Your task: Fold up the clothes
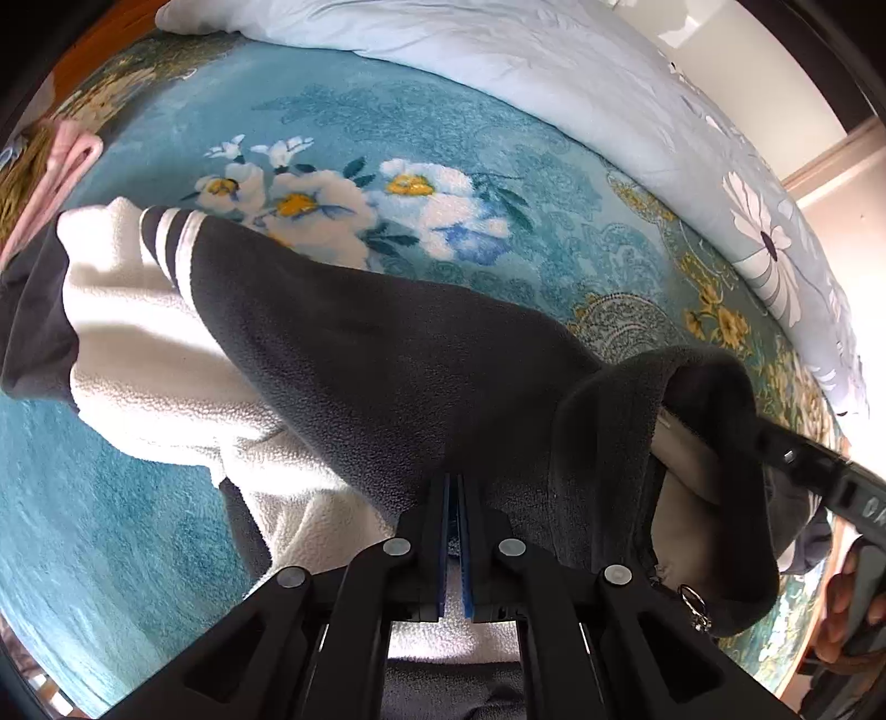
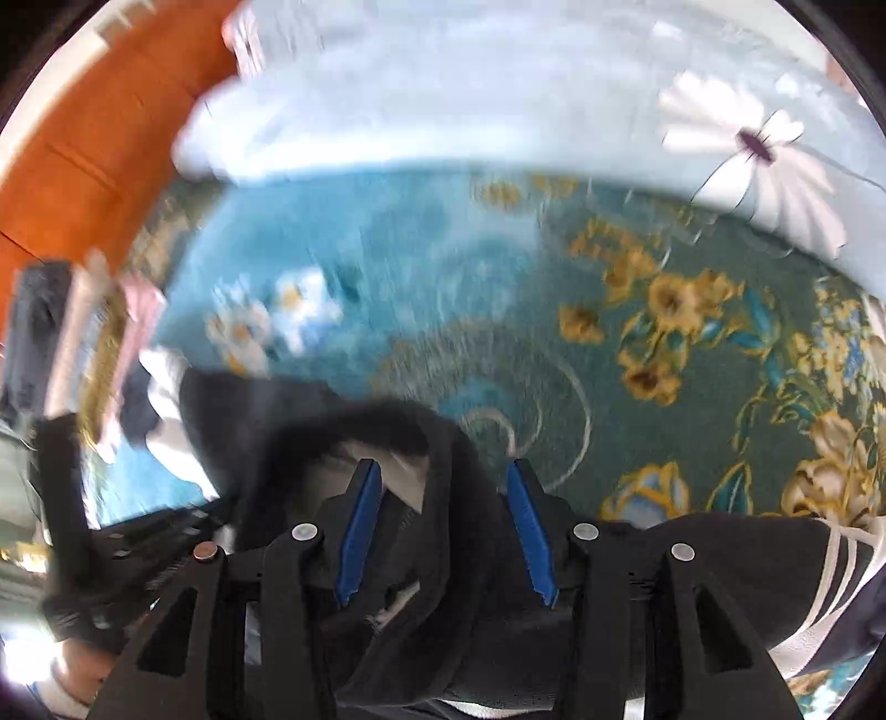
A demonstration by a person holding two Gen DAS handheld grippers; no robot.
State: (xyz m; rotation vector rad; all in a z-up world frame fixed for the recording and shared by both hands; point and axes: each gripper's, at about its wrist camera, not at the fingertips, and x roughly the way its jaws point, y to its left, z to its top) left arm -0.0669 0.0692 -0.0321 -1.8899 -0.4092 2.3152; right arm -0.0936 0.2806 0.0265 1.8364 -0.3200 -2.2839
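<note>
At the far left of the left wrist view, a pink garment (image 1: 72, 160) lies at the edge of the teal floral blanket (image 1: 354, 133) that covers the bed; just right of it and nearer, the grey and white fleece jacket (image 1: 343, 343) is spread across the blanket, its white lining turned up on the left and a sleeve with white stripes (image 1: 166, 238) lying toward the far side; the left hand-held gripper (image 1: 455, 487) stands at the near middle of that view, its blue pads pressed close together with the grey fleece pinched between them; to the right of it the jacket's collar (image 1: 698, 443) is lifted, a zipper pull (image 1: 695, 601) hanging at its near edge; along the far side of the bed runs a pale blue quilt (image 1: 498, 50) printed with white flowers.

The right wrist view is blurred; at its far left an orange wooden panel (image 2: 72, 166) shows beyond the bed; the right hand-held gripper (image 2: 443, 476) has its blue pads set wide apart, with a dark fold of the collar (image 2: 443, 498) lying in the gap between them; whether either pad touches the cloth cannot be told; at the near right a striped sleeve (image 2: 830, 576) rests on the blanket (image 2: 664, 343).
</note>
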